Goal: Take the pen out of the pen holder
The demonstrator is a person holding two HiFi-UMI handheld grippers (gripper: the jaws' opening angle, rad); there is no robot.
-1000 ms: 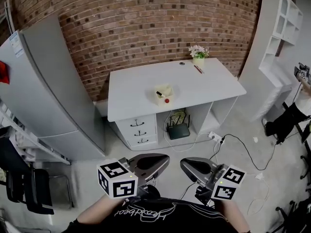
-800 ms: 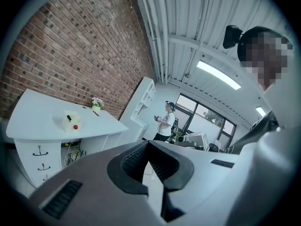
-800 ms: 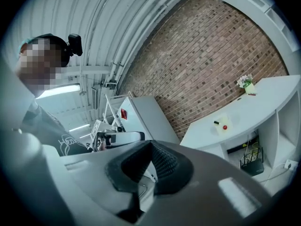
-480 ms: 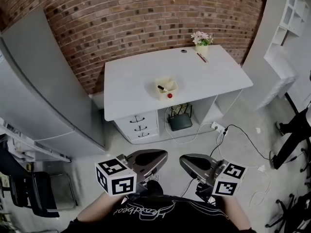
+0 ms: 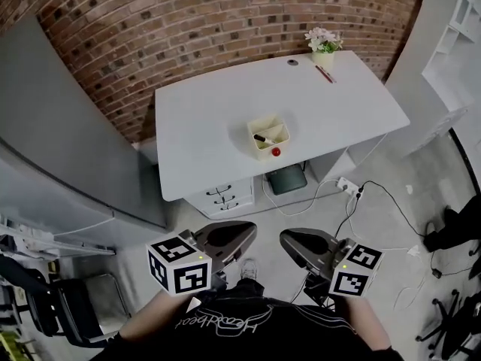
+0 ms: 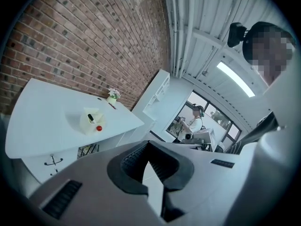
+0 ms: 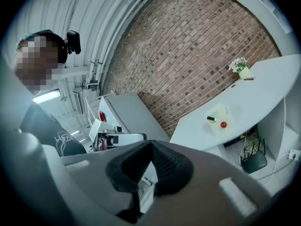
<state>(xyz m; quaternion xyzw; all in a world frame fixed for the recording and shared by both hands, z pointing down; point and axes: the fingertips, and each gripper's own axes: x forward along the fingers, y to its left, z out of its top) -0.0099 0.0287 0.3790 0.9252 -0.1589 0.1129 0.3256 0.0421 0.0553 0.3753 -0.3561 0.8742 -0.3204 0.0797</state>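
Observation:
A pale yellow pen holder (image 5: 269, 136) stands near the front edge of the white desk (image 5: 203, 119). A black pen (image 5: 263, 138) lies in it, and a small red ball (image 5: 276, 152) sits at its front. The holder also shows in the left gripper view (image 6: 91, 119) and the right gripper view (image 7: 218, 114), small and far off. My left gripper (image 5: 244, 232) and right gripper (image 5: 289, 239) hang side by side close to my body, well short of the desk. Both have their jaws closed with nothing in them (image 6: 148, 145) (image 7: 151, 145).
A flower pot (image 5: 325, 47), a red pen (image 5: 325, 74) and a small dark disc (image 5: 292, 62) sit at the desk's far right. Under the desk are drawers (image 5: 222, 195), a router (image 5: 287, 180) and a power strip with cables (image 5: 349, 189). A grey cabinet (image 5: 60, 126) stands left.
The desk and pen holder have come nearer and grown in the head view. Both grippers travelled forward with me, still side by side and shut.

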